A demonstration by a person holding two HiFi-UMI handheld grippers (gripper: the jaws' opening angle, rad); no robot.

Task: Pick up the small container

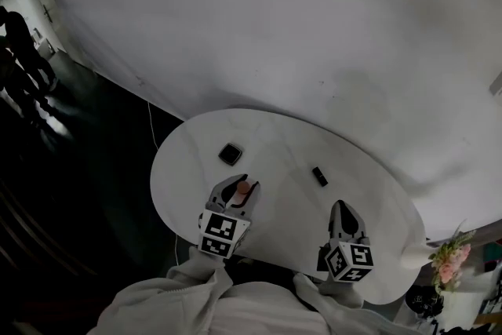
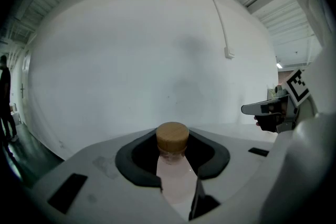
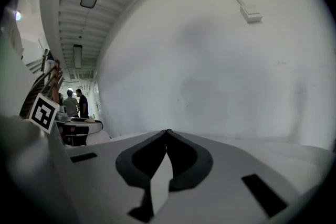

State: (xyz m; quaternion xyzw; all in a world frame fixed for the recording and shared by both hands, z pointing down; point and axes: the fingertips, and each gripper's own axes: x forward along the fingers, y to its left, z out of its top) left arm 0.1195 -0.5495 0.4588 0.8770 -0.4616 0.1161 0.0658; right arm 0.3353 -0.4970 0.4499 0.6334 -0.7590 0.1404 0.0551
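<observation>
The small container [image 2: 175, 170] is a clear little bottle with a round wooden cap [image 2: 172, 136]. It stands upright between the jaws of my left gripper [image 2: 173, 140], which is shut on it. In the head view the container [image 1: 242, 189] and left gripper [image 1: 245, 183] sit over the near left part of the white oval table [image 1: 282, 141]. My right gripper [image 1: 340, 205] hovers over the near right part of the table. Its fingertips meet with nothing between them, so the right gripper [image 3: 167, 131] is shut and empty.
A black square object [image 1: 230, 154] lies on the table beyond the left gripper. A small black block [image 1: 319, 176] lies beyond the right gripper. Pink flowers [image 1: 449, 260] stand off the table's right end. People [image 1: 20, 51] stand in the dark area at far left.
</observation>
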